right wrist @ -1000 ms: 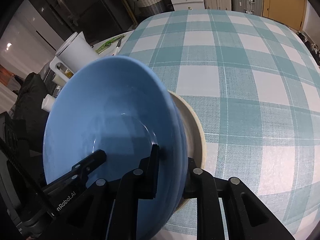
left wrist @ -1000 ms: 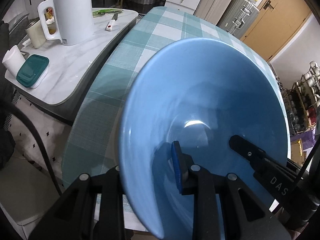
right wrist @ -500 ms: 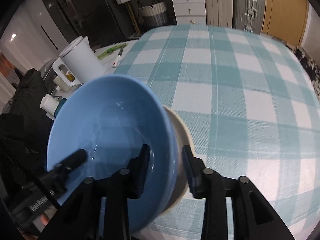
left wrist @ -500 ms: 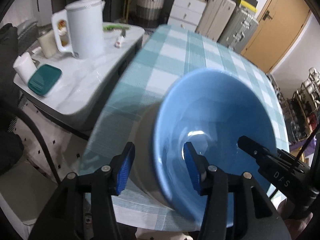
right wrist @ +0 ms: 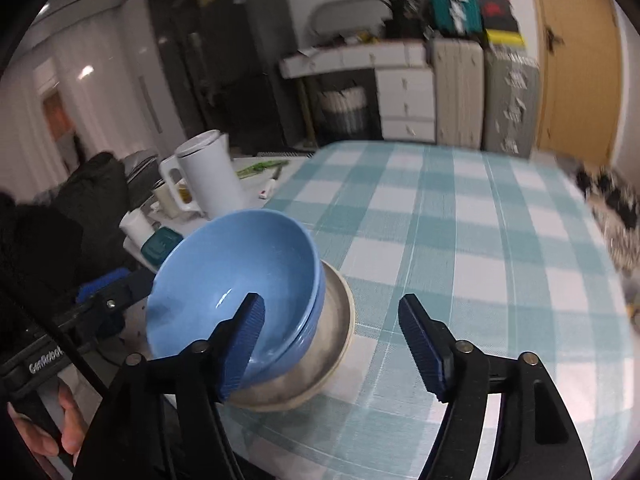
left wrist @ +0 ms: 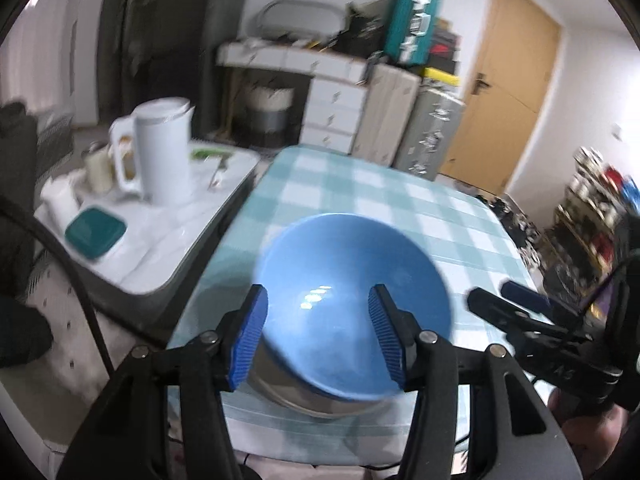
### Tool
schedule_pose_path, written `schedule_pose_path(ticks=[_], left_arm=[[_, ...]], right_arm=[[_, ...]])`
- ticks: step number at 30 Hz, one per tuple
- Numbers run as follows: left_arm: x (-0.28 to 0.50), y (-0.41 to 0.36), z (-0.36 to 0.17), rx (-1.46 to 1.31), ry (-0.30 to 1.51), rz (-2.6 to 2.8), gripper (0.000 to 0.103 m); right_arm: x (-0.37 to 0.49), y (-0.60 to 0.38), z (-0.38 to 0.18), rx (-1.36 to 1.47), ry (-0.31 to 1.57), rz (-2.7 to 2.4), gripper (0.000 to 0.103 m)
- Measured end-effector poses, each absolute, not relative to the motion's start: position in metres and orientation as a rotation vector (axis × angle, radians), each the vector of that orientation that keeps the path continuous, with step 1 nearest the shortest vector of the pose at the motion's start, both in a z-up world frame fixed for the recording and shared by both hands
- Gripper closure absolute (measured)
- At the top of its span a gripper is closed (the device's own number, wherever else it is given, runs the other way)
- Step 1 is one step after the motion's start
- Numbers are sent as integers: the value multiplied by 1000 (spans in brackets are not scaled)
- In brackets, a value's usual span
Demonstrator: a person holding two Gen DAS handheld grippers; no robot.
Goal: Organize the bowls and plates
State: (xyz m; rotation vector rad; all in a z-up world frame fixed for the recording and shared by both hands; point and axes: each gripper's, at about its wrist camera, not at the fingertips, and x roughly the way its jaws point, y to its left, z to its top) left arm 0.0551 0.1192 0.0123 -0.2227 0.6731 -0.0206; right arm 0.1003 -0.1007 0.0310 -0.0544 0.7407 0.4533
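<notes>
Checked tablecloth [right wrist: 460, 240], teal and white, spread across the table. Near its front left corner, blue bowl [right wrist: 236, 280] nested in another blue one, both seated in a beige bowl [right wrist: 336, 332]; stack sitting tilted on the cloth. White side table [left wrist: 168, 240] to the left, carrying a white kettle [left wrist: 162, 152] and a teal lid [left wrist: 95, 231].

Left gripper [left wrist: 318, 330] raised above the stack, jaws just opened, standing apart, blue bowl seen between the pads but untouched. Right gripper [right wrist: 332, 344] just opened wide too, nothing clamped, left pad [right wrist: 244, 344] over the bowl's inside, right pad over bare cloth.
</notes>
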Motion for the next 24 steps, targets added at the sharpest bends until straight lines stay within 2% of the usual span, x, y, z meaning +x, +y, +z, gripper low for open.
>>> schedule_pose_path(ticks=[1, 3, 5, 7, 12, 14, 16, 18, 24], left_arm=[[47, 107, 15, -178, 644, -28, 46], [36, 92, 20, -129, 595, -32, 29], [26, 85, 26, -114, 541, -18, 15], [18, 80, 31, -102, 499, -19, 14], [12, 79, 35, -102, 477, 35, 13], [15, 78, 32, -108, 500, 24, 3], [14, 76, 32, -113, 495, 7, 2], [7, 71, 35, -71, 449, 26, 1], [-13, 66, 43, -38, 370, 7, 0]], right_arm=[[92, -100, 32, -76, 725, 462, 29], [73, -103, 34, -119, 670, 469, 31], [61, -110, 33, -122, 627, 454, 27], [52, -122, 31, -86, 601, 437, 19], [40, -143, 15, -25, 560, 431, 13], [43, -144, 13, -27, 581, 435, 13], [45, -151, 14, 25, 580, 449, 10], [46, -158, 14, 67, 577, 440, 1], [44, -161, 17, 80, 559, 441, 1]])
